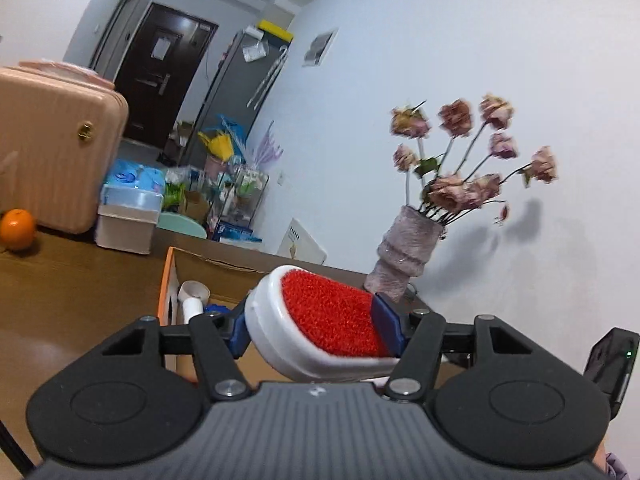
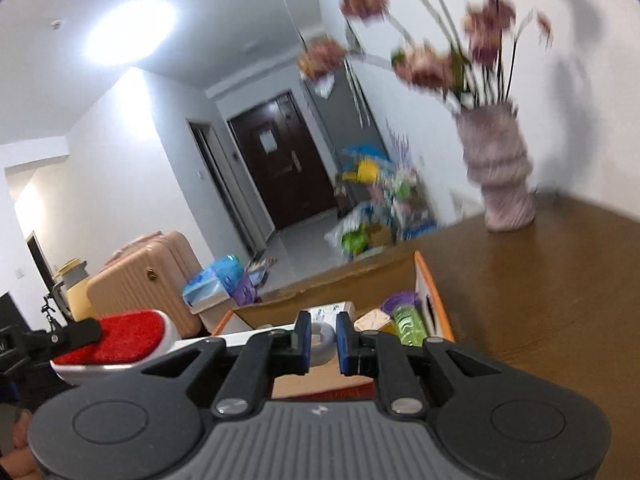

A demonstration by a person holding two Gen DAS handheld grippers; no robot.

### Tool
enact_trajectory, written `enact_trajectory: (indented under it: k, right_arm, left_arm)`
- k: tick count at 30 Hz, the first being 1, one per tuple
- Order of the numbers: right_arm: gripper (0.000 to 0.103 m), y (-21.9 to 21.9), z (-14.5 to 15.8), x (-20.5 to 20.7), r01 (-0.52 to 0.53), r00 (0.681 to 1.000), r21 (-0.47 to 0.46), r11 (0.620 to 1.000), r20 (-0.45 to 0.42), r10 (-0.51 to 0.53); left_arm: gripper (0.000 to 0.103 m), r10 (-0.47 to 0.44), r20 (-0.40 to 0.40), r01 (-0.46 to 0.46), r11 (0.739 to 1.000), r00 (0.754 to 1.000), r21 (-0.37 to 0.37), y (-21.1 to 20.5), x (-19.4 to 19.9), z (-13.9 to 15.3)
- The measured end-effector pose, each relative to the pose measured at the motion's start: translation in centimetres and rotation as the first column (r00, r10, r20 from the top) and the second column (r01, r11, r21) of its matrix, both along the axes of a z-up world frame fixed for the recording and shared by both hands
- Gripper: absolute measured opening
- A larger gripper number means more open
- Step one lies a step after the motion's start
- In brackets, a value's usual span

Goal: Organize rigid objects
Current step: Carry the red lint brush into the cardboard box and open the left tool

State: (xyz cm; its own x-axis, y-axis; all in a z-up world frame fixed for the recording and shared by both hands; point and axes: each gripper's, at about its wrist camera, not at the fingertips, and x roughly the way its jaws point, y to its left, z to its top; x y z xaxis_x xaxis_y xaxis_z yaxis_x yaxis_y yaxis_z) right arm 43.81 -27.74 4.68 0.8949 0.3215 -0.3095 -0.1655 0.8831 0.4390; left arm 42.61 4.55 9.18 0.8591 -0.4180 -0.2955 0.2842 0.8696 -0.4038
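Observation:
My left gripper (image 1: 314, 326) is shut on a white lint brush (image 1: 332, 316) with a red pad, its blue pads pressing the brush's two sides. It holds the brush above the near edge of an open cardboard box (image 1: 168, 280). The right wrist view shows the same brush (image 2: 120, 340) at the left. My right gripper (image 2: 323, 344) is shut to a narrow gap with nothing between its pads, over the box (image 2: 434, 300). In the box lie a grey tape roll (image 2: 320, 336), a green bottle (image 2: 408, 320) and a white pipe fitting (image 1: 194, 298).
The box sits on a brown wooden table (image 2: 540, 280). A vase of dried flowers (image 1: 404, 256) stands at the back right by the wall. An orange (image 1: 16, 229) and a pink suitcase (image 1: 52, 152) are at the left.

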Motion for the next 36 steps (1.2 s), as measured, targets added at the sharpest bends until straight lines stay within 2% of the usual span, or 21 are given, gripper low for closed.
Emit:
enact_trajectory:
  k: [5,9,12,14,15,16,19,21,23,25,26,32,34,36]
  right_arm:
    - [0.012,-0.5,-2.3,6.2,-0.009,0.995,0.019,1.000,-0.094,0.011]
    - [0.012,-0.2,-4.1,8.4,-0.019,0.990,-0.031,0.999,-0.140,0.015]
    - [0.012,0.0,-5.4,9.4,-0.013,0.985,-0.058,0.998,-0.170,0.003]
    - [0.010,0.1,-6.3,9.8,-0.019,0.984,-0.079,0.997,-0.177,0.005]
    - [0.009,0.2,-6.7,10.0,-0.037,0.984,-0.085,0.996,-0.177,0.021]
    - [0.009,0.3,-6.9,10.0,-0.045,0.984,-0.098,0.994,-0.176,0.027]
    - [0.010,1.3,-7.0,10.0,-0.049,0.987,-0.181,0.982,-0.159,0.020]
    - [0.012,1.8,-7.2,10.2,-0.058,0.986,-0.210,0.976,-0.162,0.024]
    - [0.012,2.0,-7.2,10.2,-0.064,0.986,-0.232,0.971,-0.167,0.025]
    - [0.012,1.9,-7.0,10.2,-0.070,0.985,-0.237,0.969,-0.172,0.029]
    - [0.013,1.8,-6.9,10.1,-0.071,0.984,-0.234,0.970,-0.173,0.030]
    - [0.014,1.4,-5.2,9.2,-0.073,0.986,-0.249,0.966,-0.165,0.032]
    - [0.017,1.4,-4.2,8.7,-0.078,0.987,-0.267,0.960,-0.158,0.036]
    - [0.026,1.5,-3.3,8.0,-0.082,0.988,-0.282,0.956,-0.147,0.041]
  left_arm:
    - [0.060,-0.032,-0.081,0.034,0.999,0.996,0.028,-0.2,6.4,-1.9]
    - [0.060,-0.059,-0.150,0.061,0.998,0.987,0.004,0.1,9.5,-4.2]
    - [0.061,-0.083,-0.229,0.074,0.996,0.970,-0.047,0.7,11.2,-6.5]
    - [0.056,-0.096,-0.284,0.083,0.995,0.954,-0.057,1.2,12.0,-8.1]
    - [0.051,-0.093,-0.306,0.086,0.996,0.948,-0.035,1.1,12.2,-8.7]
    - [0.051,-0.116,-0.280,0.113,0.993,0.953,-0.028,1.1,11.9,-9.0]
    - [0.050,-0.121,-0.292,0.130,0.991,0.949,0.014,0.5,11.3,-9.1]
    - [0.052,-0.091,-0.280,0.115,0.991,0.956,0.072,-0.1,11.1,-8.8]
    - [0.061,-0.027,-0.264,0.070,0.985,0.964,0.157,-0.6,10.8,-8.7]
    - [0.068,0.034,-0.247,0.020,0.977,0.968,0.212,-0.8,10.4,-8.4]
    - [0.068,0.041,-0.241,0.017,0.972,0.970,0.234,-0.9,10.5,-8.4]
    - [0.069,0.056,-0.239,0.008,0.967,0.970,0.256,-1.0,9.8,-7.2]
    - [0.079,0.061,-0.226,0.002,0.964,0.972,0.267,-1.0,9.1,-6.3]
    - [0.087,0.072,-0.207,-0.010,0.958,0.976,0.285,-1.3,8.2,-5.4]
